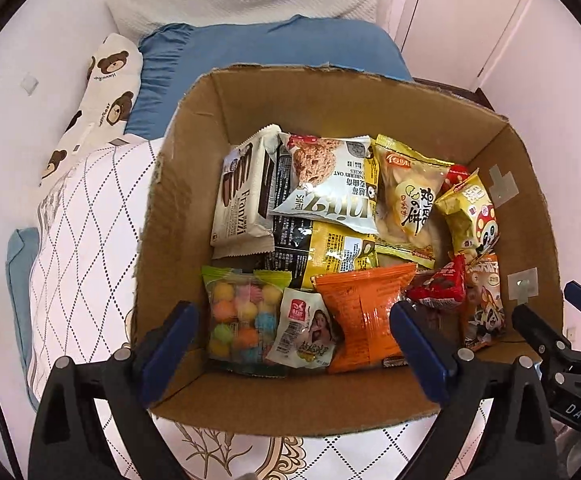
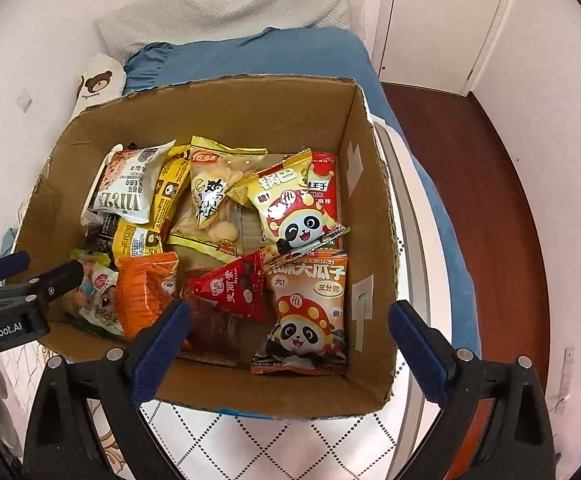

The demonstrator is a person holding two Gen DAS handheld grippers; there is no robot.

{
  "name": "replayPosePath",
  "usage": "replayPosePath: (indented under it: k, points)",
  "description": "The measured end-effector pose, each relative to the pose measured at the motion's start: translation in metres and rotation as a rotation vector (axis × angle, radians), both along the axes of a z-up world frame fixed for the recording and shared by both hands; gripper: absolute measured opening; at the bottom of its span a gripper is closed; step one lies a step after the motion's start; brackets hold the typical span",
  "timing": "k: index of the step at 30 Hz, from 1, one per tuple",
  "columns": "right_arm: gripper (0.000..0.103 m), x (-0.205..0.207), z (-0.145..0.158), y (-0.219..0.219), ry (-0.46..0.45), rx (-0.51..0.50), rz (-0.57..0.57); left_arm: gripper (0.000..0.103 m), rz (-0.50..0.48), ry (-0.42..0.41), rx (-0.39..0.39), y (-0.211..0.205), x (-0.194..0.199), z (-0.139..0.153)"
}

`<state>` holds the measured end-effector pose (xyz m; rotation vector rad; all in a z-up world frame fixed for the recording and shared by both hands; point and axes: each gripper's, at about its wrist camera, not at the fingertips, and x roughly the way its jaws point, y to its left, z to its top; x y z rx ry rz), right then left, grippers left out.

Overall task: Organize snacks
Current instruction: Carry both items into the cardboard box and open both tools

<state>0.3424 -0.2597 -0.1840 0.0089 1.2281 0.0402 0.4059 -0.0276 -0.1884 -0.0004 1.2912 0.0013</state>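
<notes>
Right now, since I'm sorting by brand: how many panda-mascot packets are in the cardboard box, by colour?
Yellow panda packet: 1
Orange panda packet: 1
Total: 2

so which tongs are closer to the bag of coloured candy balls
Left. The left tongs hang open right over the candy bag; the right tongs sit toward the box's other side, above the panda seed bag.
</notes>
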Motion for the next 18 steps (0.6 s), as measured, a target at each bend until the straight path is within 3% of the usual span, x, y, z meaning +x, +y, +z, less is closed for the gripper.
replayPosePath:
  k: [10,18]
  points:
    - [0.101,-0.014,0.023,-0.001,-0.047,0.028,-0.012,0.098,0.0,-0.053,-0.02,-0.001,-0.02,0.022]
    - [0.101,-0.046,0.053,-0.004,-0.121,0.052,-0.011,0.098,0.003,-0.153,-0.027,-0.004,-0.057,0.059]
